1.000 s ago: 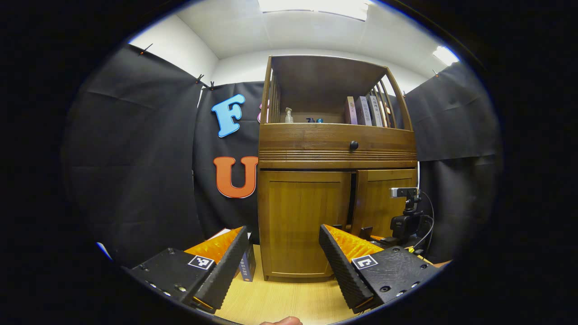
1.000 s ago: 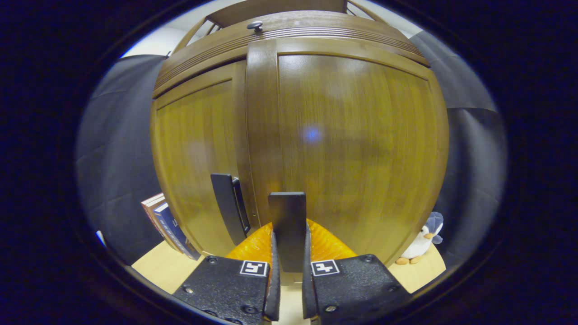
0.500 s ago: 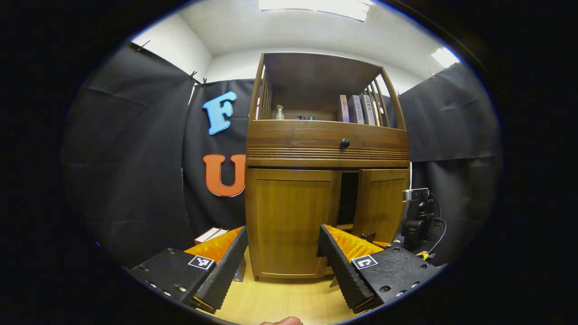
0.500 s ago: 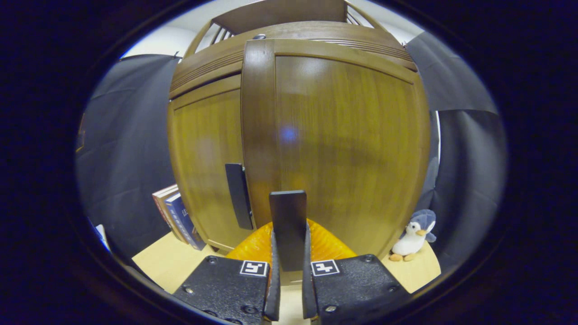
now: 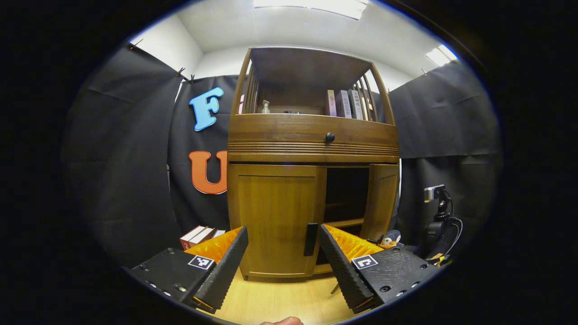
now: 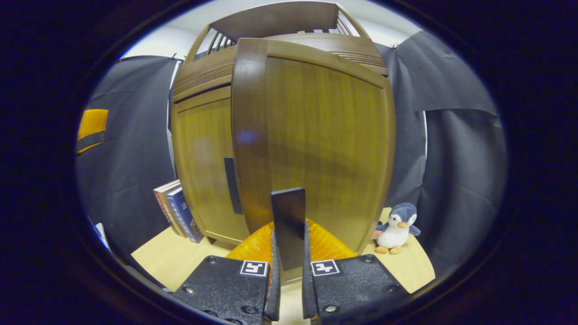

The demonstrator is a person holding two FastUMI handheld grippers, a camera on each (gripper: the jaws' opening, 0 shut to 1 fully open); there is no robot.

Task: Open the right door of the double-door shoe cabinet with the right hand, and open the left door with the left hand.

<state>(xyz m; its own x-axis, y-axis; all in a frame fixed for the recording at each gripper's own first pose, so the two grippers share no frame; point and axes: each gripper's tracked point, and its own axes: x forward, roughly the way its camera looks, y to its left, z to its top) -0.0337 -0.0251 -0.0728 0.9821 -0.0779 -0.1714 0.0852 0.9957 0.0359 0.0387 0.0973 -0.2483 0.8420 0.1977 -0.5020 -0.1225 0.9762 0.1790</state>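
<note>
Cabinet [image 5: 311, 144] fills centre of left gripper view. Its right door [image 5: 381, 201] is swung out at centre right, dark inside showing; left door [image 5: 275, 221] is shut, black handle [image 5: 310, 239] at lower centre. We see left gripper [image 5: 282, 257] gaping wide, holding nothing, short of left door. In right gripper view, right gripper [image 6: 289, 253] is clamped on right door's handle [image 6: 289, 225] at lower centre. Penguin toy [image 6: 395, 228] at lower right.

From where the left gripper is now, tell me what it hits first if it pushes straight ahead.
Most likely the closed left door of the cabinet, near its black handle. The left gripper is open and aimed there over bare floor; how far off the door is can't be judged.
</note>
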